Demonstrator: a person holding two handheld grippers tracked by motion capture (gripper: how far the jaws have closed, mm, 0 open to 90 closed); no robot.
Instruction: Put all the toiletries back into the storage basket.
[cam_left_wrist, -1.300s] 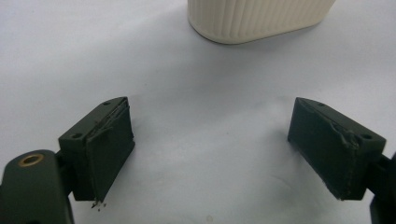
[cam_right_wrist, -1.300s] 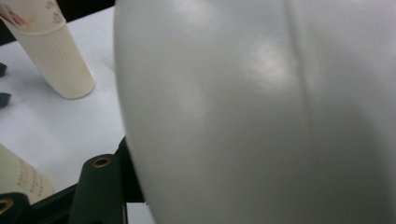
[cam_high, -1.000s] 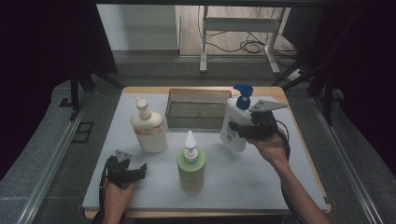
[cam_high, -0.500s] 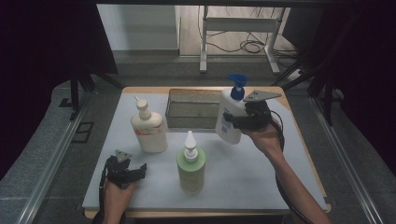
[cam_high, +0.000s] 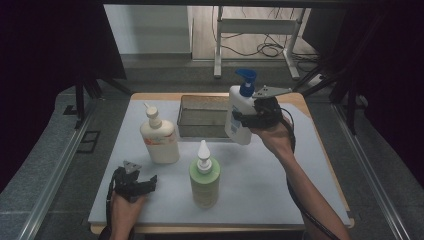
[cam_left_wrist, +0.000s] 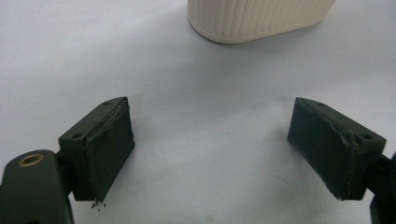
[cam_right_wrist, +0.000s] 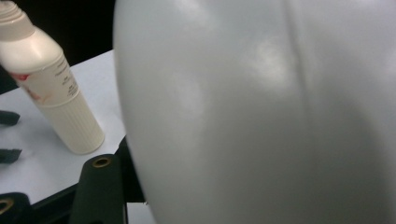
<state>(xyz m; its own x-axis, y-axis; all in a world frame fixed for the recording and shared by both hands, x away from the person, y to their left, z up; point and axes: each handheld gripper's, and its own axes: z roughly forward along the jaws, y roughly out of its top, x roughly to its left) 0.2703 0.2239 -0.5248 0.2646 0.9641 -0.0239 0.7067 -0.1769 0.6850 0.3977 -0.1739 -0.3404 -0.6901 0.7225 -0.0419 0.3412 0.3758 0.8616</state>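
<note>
Table (cam_high: 310, 165) with its pale mat carries the whole scene, and at its far middle sits the dark mesh basket (cam_high: 202, 116), open at the top and seemingly empty. Next in size is the white pump bottle (cam_high: 239, 117) with a blue pump head, clamped around its body by the right gripper (cam_high: 245, 120) and held off the mat, tilted a little, just at the basket's right edge; in the right gripper view its pale wall (cam_right_wrist: 261, 116) looms right against the camera. The step in hand looks like carrying this bottle over to the basket. To finish, the bottle probably has to travel a bit further left until it hangs over the basket's opening, then come down inside before the jaws let go; its tall pump head may call for laying it down or lowering it with care past the rim. The cream bottle (cam_high: 159, 137) stands left of the basket, the green bottle (cam_high: 204, 175) nearer, in the middle. The left gripper (cam_high: 142, 184) rests low at the near left, jaws wide apart and empty, with the cream bottle's base (cam_left_wrist: 254, 18) just beyond them.
</note>
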